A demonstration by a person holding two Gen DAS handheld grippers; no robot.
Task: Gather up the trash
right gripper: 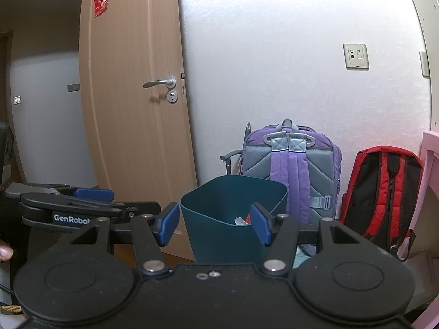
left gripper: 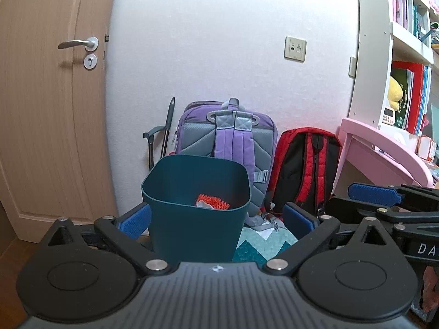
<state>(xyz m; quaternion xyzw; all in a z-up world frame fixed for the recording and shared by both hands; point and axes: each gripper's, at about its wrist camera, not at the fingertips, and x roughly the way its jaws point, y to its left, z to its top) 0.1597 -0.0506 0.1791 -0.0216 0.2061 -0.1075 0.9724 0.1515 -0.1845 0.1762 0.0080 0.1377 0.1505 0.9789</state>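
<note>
A dark teal bin point(left gripper: 199, 205) is seen standing upright on the floor, straight ahead of both claws. The left claw point(left gripper: 216, 219) is held wide open with nothing between its blue pads point(left gripper: 135, 219); in the left wrist view the bin is framed between the two fingers, though it cannot be told whether the pads reach it or only stand short of it. The right claw point(right gripper: 214, 223) is likewise held open and empty, its spread somewhat narrower, and the bin point(right gripper: 227, 219) is seen between and beyond its fingers. Inside the bin, an orange ridged piece of trash point(left gripper: 212, 201) is seen lying against the far right of the bottom, with a scrap of white paper point(left gripper: 203, 205) just beside it; in the right wrist view only a sliver of these is visible past the right pad.

A purple backpack point(left gripper: 233, 137) and a red backpack point(left gripper: 304, 164) are propped against the white wall behind the bin. A wooden door point(left gripper: 52, 109) is seen to the left, and a pink desk point(left gripper: 384, 150) to the right. A teal patterned mat point(left gripper: 260, 246) is spread on the floor beside the bin, near the backpacks.
</note>
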